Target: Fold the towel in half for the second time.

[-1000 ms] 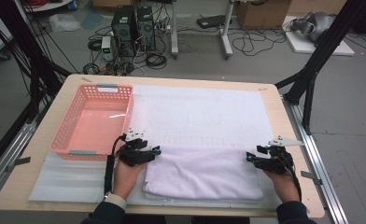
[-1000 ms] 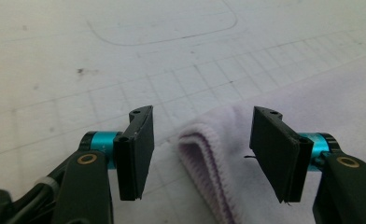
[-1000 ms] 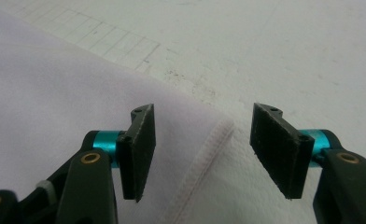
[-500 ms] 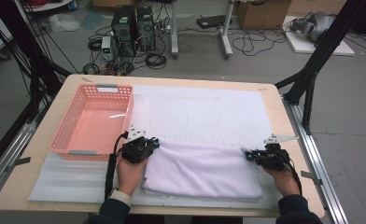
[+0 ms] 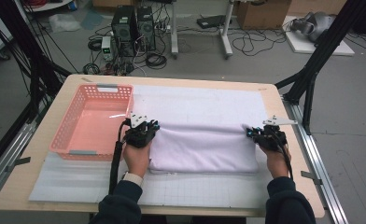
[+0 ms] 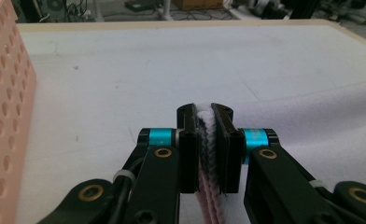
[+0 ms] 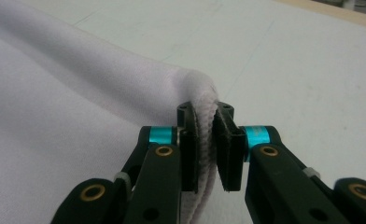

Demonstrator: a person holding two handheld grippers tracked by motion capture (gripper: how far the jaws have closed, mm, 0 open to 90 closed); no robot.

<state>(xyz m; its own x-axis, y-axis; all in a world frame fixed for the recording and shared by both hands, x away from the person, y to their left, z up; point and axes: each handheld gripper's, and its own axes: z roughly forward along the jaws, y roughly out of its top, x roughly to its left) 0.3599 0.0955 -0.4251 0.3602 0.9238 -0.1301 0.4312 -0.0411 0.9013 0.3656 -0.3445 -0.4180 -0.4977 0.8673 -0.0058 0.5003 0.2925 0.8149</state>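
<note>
Both tongs on towel corners

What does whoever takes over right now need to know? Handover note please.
Left gripper: jaws just closed, shut on the towel's far-left corner.
Right gripper: jaws just closed, shut on the far-right corner.
Towel: lies on the white mat, folded; pink basket sits left of it with nothing in it.
Done: both corners gripped.
Left: probably another fold, then into the basket.
</note>
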